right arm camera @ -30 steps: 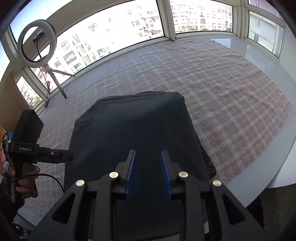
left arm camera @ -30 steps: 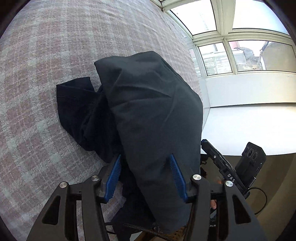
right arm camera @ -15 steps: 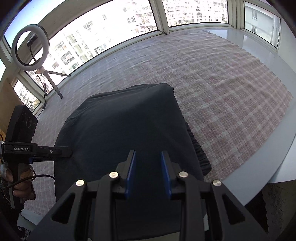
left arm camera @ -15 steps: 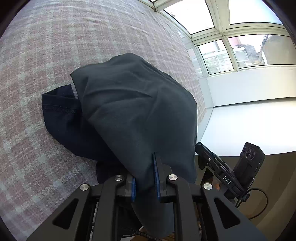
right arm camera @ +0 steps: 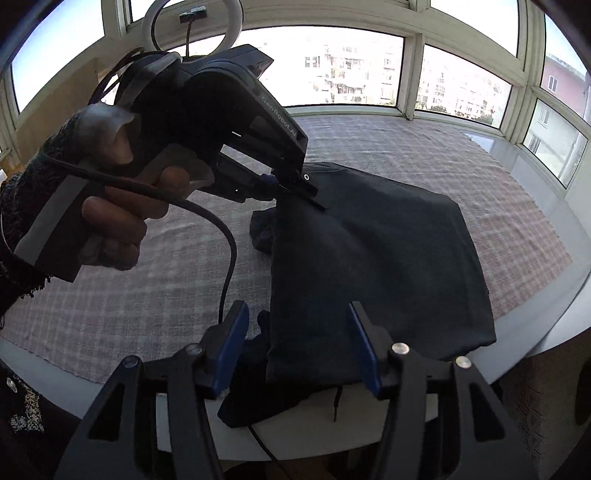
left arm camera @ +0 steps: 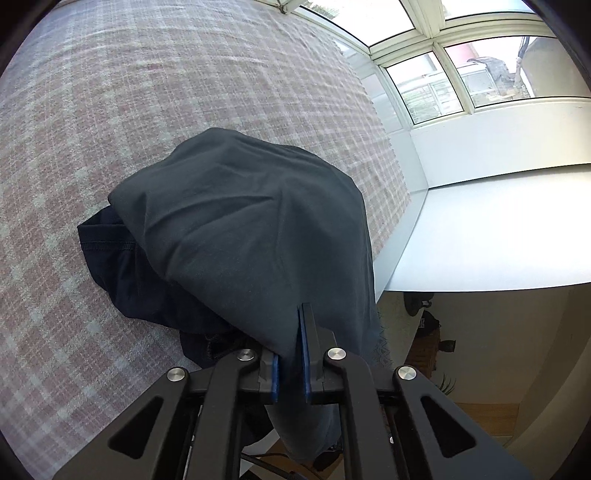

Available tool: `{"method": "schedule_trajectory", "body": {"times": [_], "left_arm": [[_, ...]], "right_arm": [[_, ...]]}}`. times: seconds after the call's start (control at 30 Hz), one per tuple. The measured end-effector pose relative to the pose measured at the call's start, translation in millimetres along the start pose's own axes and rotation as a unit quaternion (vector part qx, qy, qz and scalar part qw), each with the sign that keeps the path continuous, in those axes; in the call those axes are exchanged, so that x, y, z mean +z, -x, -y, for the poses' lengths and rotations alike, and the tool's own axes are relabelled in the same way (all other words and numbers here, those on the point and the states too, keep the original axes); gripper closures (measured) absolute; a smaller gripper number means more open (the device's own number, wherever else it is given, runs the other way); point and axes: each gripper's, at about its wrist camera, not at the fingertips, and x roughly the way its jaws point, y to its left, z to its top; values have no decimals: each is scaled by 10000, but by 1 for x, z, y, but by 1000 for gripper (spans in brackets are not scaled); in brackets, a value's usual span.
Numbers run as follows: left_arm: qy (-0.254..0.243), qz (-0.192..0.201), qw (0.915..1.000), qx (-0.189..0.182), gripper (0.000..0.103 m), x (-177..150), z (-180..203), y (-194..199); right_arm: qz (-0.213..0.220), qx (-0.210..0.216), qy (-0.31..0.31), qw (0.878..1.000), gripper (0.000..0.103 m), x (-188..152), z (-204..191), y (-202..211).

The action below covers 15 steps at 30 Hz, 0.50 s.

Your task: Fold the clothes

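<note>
The biggest thing I see is the checked cloth (left arm camera: pixel 155 110), pink and pale grey, covering the whole table top out to the far windows (right arm camera: pixel 332 70). Along the right and near edges a strip of bare white table (left arm camera: pixel 480 236) shows beside it.

On the cloth, towards the near right part of the table, lies the dark garment (left arm camera: pixel 251 229). Its top layer is folded over smooth and broad, and its near end hangs over the table's near edge. Under it, a darker bunched layer with a stitched hem (left arm camera: pixel 107 247) sticks out on the left.

In the right wrist view, the left gripper (right arm camera: pixel 295 192) comes in from the left, held by a hand (right arm camera: pixel 114 206) with a black cable (right arm camera: pixel 221 236) trailing from it. Its tip sits on the far left corner of the folded layer. From its own camera I see the left gripper (left arm camera: pixel 290 354) drawn narrow, its blue pads pinching the edge of the dark garment between them.

My right gripper (right arm camera: pixel 295 347) stands wide, its blue pads (right arm camera: pixel 231 339) spread either side of the garment's near edge at the table rim, closed on nothing.

At the far left, a ring light (right arm camera: pixel 192 22) stands against the windows.
</note>
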Motion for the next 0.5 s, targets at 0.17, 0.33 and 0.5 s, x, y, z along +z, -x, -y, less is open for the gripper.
{"method": "schedule_trajectory", "body": {"times": [0.17,0.33,0.5], "left_arm": [[-271,-145,9994,-141,96,11,11,3],[-458,-262,9984,-210,95,15,4,3],[-542,-223,9982,-159,76,10,-18,4]], "right_arm": [[-213,-985,105,9949,49,0,-25,-21],[-368,-1065,-161,9935,86,2,-3,-16],[-417,-1059,100,9935,93,17,10,8]]}}
